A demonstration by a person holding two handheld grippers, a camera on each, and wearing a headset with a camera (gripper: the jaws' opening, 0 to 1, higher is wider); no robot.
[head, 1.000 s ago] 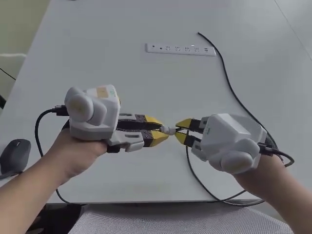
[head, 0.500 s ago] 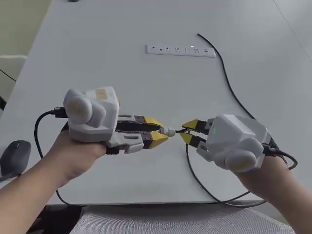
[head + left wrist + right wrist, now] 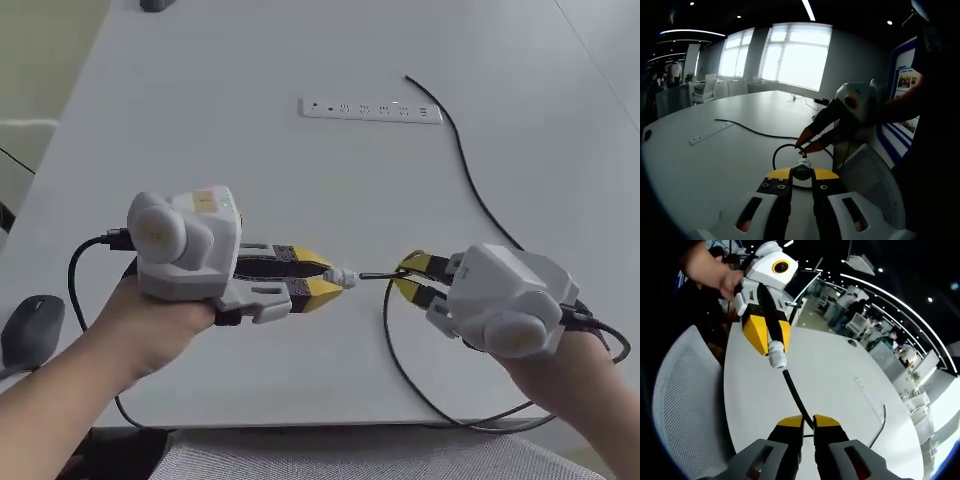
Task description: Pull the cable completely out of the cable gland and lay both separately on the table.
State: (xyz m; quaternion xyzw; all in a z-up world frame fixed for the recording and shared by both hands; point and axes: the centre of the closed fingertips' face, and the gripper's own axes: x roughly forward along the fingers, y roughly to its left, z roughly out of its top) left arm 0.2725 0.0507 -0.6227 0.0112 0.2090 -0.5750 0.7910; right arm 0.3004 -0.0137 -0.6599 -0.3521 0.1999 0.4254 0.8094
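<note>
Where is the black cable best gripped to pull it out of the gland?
On the straight stretch of cable just outside the gland, with the jaws across it, coming from the person's right, as the right gripper does. The pull then likely runs along the gland's axis.

Pale grey table (image 3: 300, 180) carries a white power strip (image 3: 372, 109) at far middle, a black cable (image 3: 470, 180) trailing down its right side, and a grey mouse (image 3: 30, 328) near-left.

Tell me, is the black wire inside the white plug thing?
Inside. The cable runs from the right claw straight into the cable gland, pinched in the left claw.
</note>
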